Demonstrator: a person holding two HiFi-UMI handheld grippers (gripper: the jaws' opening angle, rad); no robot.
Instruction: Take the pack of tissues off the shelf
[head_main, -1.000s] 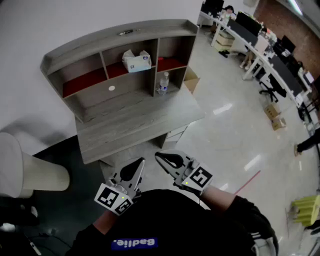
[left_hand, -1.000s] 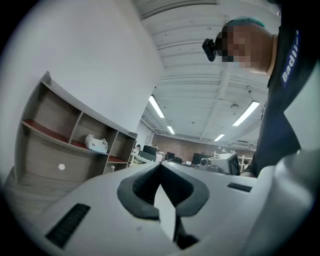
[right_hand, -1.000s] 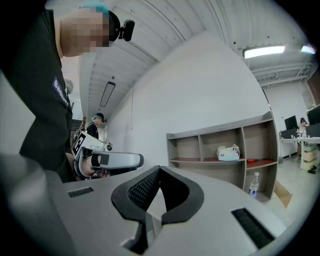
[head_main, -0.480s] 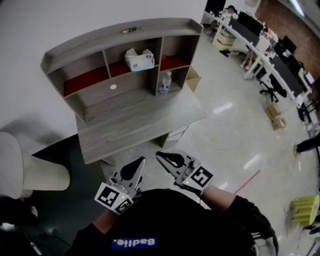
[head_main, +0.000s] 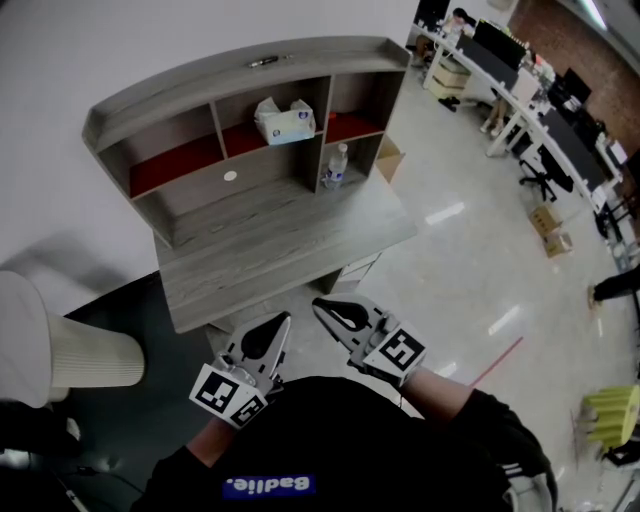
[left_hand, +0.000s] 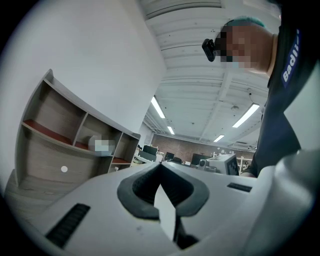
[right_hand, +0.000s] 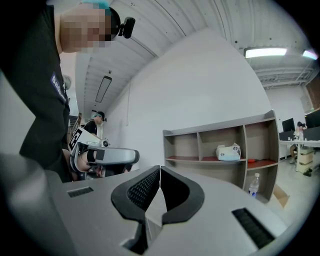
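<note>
A: Holding my left tool and right tool low, both pressed together, empty.
B: Where's the pack of tissues?
A: In the shelf's middle upper compartment, above the desk, well apart from me.

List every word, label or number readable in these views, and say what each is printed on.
"Badlie.": white print on the person's dark shirt, upside down in the head view; this is my best reading of it.
pack of tissues: print too small to read.
bottle: label too small to read.
left gripper and right gripper: cubes carry square marker patterns only, no letters.
</note>
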